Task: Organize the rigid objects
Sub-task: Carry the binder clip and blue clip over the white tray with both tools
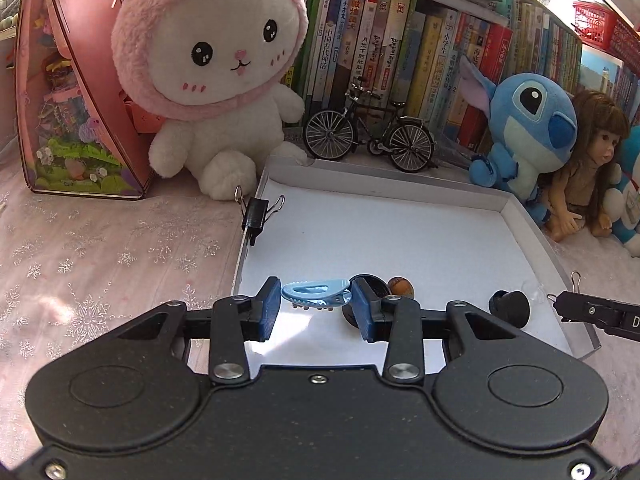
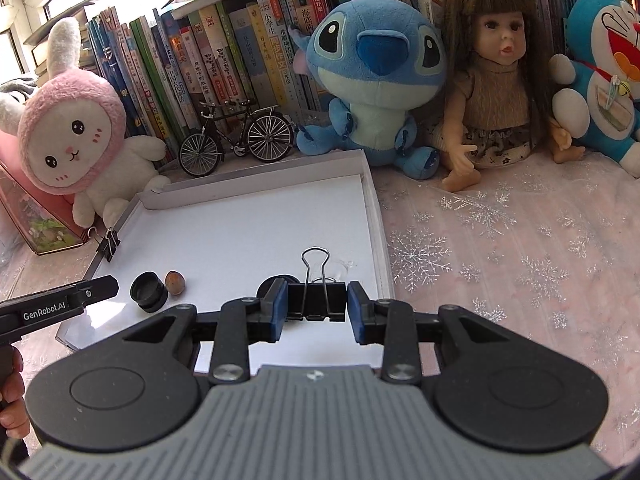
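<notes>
A shallow white tray (image 1: pixel 384 236) lies on the pink cloth; it also shows in the right wrist view (image 2: pixel 248 220). My left gripper (image 1: pixel 316 310) is shut on a light blue hair clip (image 1: pixel 314 292) just above the tray's near part. Behind it lie a black round cap (image 1: pixel 370 284) and a brown nut (image 1: pixel 401 286). My right gripper (image 2: pixel 316 306) is shut on a black binder clip (image 2: pixel 316 296) over the tray's near right part. A black cap (image 2: pixel 149 290) and the nut (image 2: pixel 175 281) lie at the tray's left. Another binder clip (image 2: pixel 109 245) grips the tray's left rim.
A pink rabbit plush (image 1: pixel 216 80), a model bicycle (image 1: pixel 370 132), a blue Stitch plush (image 1: pixel 524 128), a doll (image 2: pixel 496 80) and a Doraemon plush (image 2: pixel 604 72) stand before a row of books (image 1: pixel 400 40). A pink display case (image 1: pixel 76 100) stands at the left. A black stopper (image 1: pixel 510 307) lies at the tray's right.
</notes>
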Demonstrator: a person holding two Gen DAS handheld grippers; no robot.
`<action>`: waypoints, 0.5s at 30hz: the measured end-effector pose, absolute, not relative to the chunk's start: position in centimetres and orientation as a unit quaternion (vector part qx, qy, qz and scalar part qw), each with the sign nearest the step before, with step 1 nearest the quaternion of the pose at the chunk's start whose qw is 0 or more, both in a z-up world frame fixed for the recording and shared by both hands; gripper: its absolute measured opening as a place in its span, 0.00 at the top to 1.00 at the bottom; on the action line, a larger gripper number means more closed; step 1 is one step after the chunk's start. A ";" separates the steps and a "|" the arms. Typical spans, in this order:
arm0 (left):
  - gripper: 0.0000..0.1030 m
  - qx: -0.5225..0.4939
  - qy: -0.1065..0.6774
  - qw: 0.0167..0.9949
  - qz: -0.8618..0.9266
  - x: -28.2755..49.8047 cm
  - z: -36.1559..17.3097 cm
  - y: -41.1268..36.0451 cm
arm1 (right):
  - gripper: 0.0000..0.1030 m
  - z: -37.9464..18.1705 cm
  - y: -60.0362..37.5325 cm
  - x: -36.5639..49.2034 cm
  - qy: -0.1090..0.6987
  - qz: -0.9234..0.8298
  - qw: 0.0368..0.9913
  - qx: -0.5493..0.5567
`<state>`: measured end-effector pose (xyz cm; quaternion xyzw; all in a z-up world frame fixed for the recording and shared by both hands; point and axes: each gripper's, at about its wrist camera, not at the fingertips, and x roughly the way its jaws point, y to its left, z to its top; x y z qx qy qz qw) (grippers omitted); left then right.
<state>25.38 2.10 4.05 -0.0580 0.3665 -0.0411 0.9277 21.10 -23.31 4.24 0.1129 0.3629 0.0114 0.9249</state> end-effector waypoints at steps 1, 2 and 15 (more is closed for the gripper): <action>0.64 -0.058 0.367 0.927 -0.040 25.6 3.9 2.1 | 0.64 4.1 -23.3 21.2 0.364 0.009 0.924 0.115; 0.64 -0.057 0.368 0.927 -0.040 25.7 3.8 2.2 | 0.64 3.9 -23.5 21.5 0.365 0.004 0.923 0.120; 0.64 -0.047 0.375 0.925 -0.030 27.1 2.6 2.1 | 0.64 3.1 -23.8 23.0 0.371 0.003 0.916 0.153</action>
